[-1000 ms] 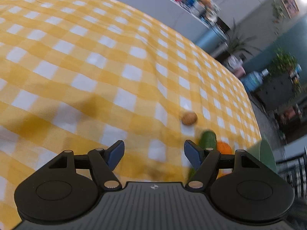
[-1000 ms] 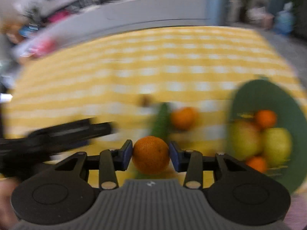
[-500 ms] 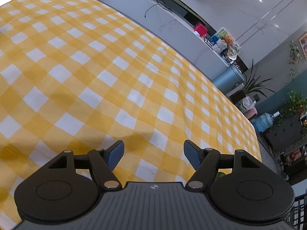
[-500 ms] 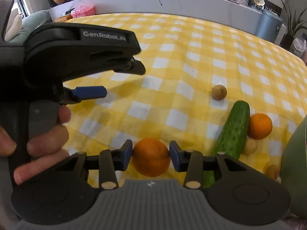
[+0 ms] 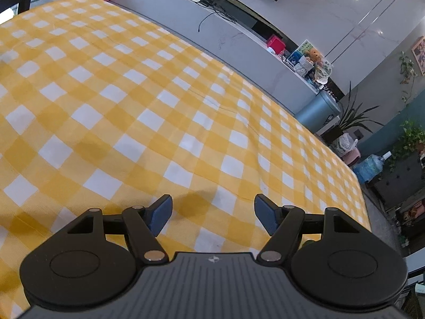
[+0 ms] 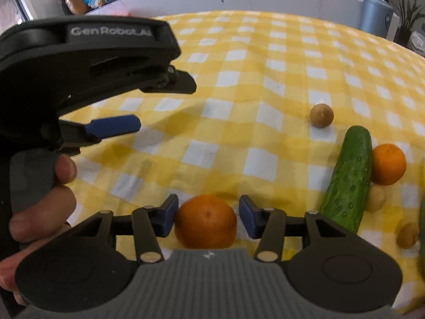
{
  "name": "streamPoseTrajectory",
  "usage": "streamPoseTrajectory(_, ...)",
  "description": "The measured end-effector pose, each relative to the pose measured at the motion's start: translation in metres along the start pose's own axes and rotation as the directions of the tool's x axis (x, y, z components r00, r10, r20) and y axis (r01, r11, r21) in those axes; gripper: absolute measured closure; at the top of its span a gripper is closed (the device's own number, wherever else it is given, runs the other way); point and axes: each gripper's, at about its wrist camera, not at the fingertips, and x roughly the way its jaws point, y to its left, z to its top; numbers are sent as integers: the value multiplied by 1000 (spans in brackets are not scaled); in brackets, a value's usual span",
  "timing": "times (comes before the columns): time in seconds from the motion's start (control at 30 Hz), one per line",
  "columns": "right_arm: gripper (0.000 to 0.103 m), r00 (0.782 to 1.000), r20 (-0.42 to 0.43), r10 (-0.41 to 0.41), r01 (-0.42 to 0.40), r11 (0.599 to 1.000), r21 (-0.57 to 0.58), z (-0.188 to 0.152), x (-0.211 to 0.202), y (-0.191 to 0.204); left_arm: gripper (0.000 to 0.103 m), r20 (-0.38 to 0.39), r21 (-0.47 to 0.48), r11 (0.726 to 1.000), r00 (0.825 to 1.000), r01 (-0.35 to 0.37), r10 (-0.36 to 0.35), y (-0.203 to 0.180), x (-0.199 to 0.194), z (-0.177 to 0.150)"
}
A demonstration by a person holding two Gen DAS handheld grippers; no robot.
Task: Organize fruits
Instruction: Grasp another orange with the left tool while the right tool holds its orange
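In the right wrist view an orange (image 6: 205,222) lies on the yellow checked tablecloth (image 6: 265,79) between the blue pads of my right gripper (image 6: 207,215). The left pad touches it and a small gap shows at the right pad, so the jaws stand slightly parted. A cucumber (image 6: 350,178), a second orange (image 6: 387,163) and small brown fruits (image 6: 321,115) lie to the right. My left gripper (image 5: 212,215) is open and empty above bare cloth; it also shows in the right wrist view (image 6: 114,127) at the left, held by a hand.
A green bowl edge (image 6: 422,212) shows at the far right. More small brown fruits (image 6: 406,235) lie beside the cucumber. A grey counter (image 5: 239,34) with clutter runs behind the table. The table's far edge (image 5: 345,159) drops off to plants and a water bottle.
My right gripper has lowered the orange onto the cloth and its jaws have parted slightly. My left gripper has tilted up and away, so the fruits have left its view.
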Motion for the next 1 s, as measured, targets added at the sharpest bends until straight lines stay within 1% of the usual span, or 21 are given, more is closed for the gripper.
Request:
streamPoseTrajectory(0.1, 62, 1000, 7, -8, 8, 1000, -11, -1, -2, 1, 21, 5, 7, 1000, 1000, 6, -6, -1, -4, 0)
streamPoseTrajectory(0.2, 62, 999, 31, -9, 9, 1000, 13, -2, -10, -7, 21, 17, 27, 1000, 1000, 5, -5, -5, -9, 0)
streamPoseTrajectory(0.3, 62, 997, 79, 3, -7, 998, 58, 1, -27, -21, 21, 24, 51, 999, 1000, -5, 3, -10, -11, -1)
streamPoseTrajectory(0.37, 62, 992, 125, 3, -14, 996, 92, 4, -43, -34, 21, 24, 78, 997, 1000, -15, 13, -16, -11, -3)
streamPoseTrajectory(0.5, 62, 973, 231, -12, -30, 983, 179, 7, -80, -69, 21, 12, 156, 988, 1000, -24, 22, -33, -10, -9)
streamPoseTrajectory(0.6, 62, 953, 299, -52, -26, 968, 249, 5, -107, -98, 21, 0, 242, 970, 1000, 12, -12, -54, -13, -18)
streamPoseTrajectory(0.67, 62, 941, 327, -90, -11, 955, 295, 1, -122, -118, 22, -5, 315, 949, 999, 37, -37, -73, -14, -26)
streamPoseTrajectory(0.73, 62, 931, 343, -126, 1, 940, 342, -3, -133, -137, 23, -3, 382, 923, 999, 44, -46, -91, -15, -34)
streamPoseTrajectory(0.77, 62, 932, 337, -134, 4, 933, 361, -6, -136, -146, 23, -3, 410, 911, 999, 49, -53, -98, -15, -39)
streamPoseTrajectory(0.9, 61, 932, 323, -167, 5, 894, 448, -18, -144, -176, 23, -26, 539, 839, 997, 76, -74, -134, -9, -60)
streamPoseTrajectory(0.97, 62, 927, 328, -184, 5, 878, 479, -23, -147, -187, 23, -39, 595, 800, 997, 79, -69, -150, -5, -72)
streamPoseTrajectory(1.0, 62, 922, 336, -192, 3, 872, 490, -27, -150, -192, 23, -47, 612, 787, 997, 80, -65, -157, -3, -76)
